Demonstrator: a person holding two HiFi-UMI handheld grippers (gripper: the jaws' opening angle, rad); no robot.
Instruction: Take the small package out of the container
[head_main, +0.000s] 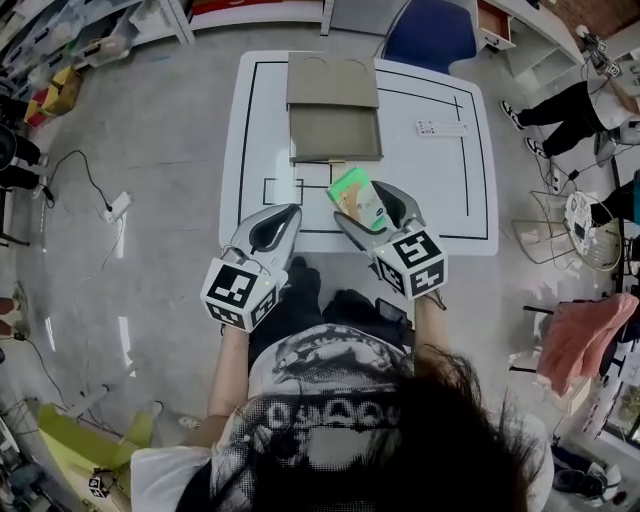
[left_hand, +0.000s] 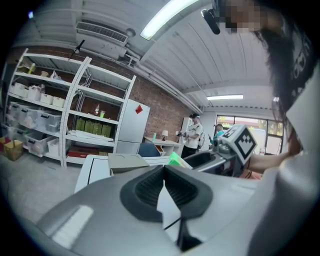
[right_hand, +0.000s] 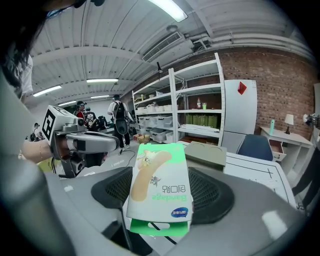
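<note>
While its 2 jaws are pressing on either side of a small green-and-white cardboard bandage package (right_hand: 159, 187), the right gripper (head_main: 372, 212) is holding that package tilted. The package is sitting outside the flat olive-grey container (head_main: 334, 130), just on the person's side of its front edge. Beside it, the left gripper (left_hand: 164, 176) is hovering with its 2 jaws closed together on nothing. Both are hanging over the near edge of the white table with black lines (head_main: 455, 200), where the container is lying.
</note>
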